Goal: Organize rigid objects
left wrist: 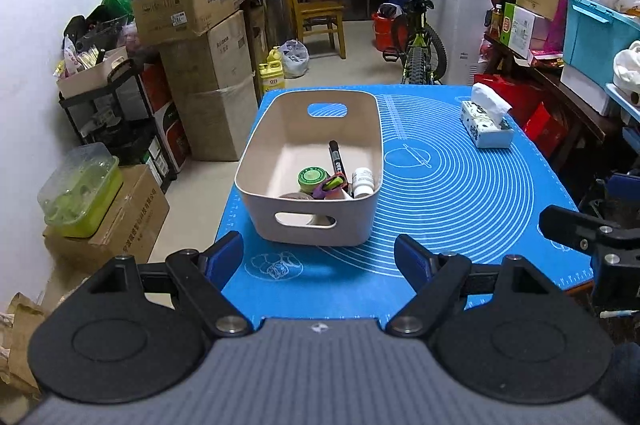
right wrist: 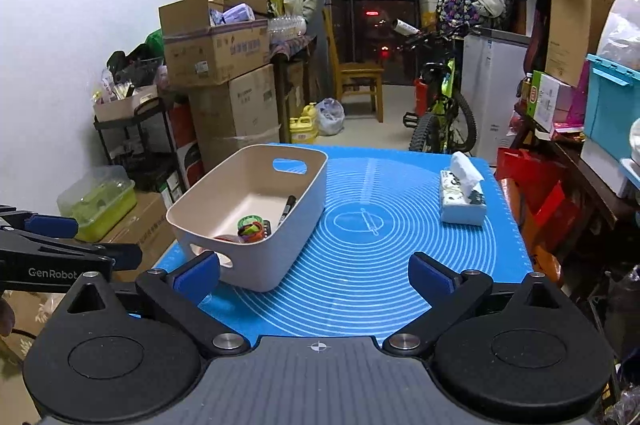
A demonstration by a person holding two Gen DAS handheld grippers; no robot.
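A beige plastic bin (left wrist: pixel 264 161) (right wrist: pixel 296 257) with handle cut-outs stands on the left half of the blue mat (left wrist: pixel 460 193) (right wrist: pixel 360 265). Inside it lie a black marker (left wrist: pixel 335 157) (right wrist: pixel 287 209), a green-lidded jar (left wrist: pixel 312 179) (right wrist: pixel 250 223), a white bottle (left wrist: pixel 363 182) and a purple-and-green item (left wrist: pixel 331 185). My left gripper (left wrist: pixel 319 257) hangs open and empty over the mat's near edge, short of the bin. My right gripper (right wrist: pixel 314 275) is open and empty too, its left finger beside the bin's near corner. Each gripper shows at the edge of the other's view.
A tissue box (left wrist: pixel 486 121) (right wrist: pixel 462 199) sits at the mat's far right. Stacked cardboard boxes (left wrist: pixel 200 37) and a black shelf cart (left wrist: pixel 120 113) line the left wall. A bicycle (left wrist: pixel 418 37) and a wooden chair (left wrist: pixel 316 13) stand beyond the table. Cluttered shelves (left wrist: pixel 580 45) run along the right.
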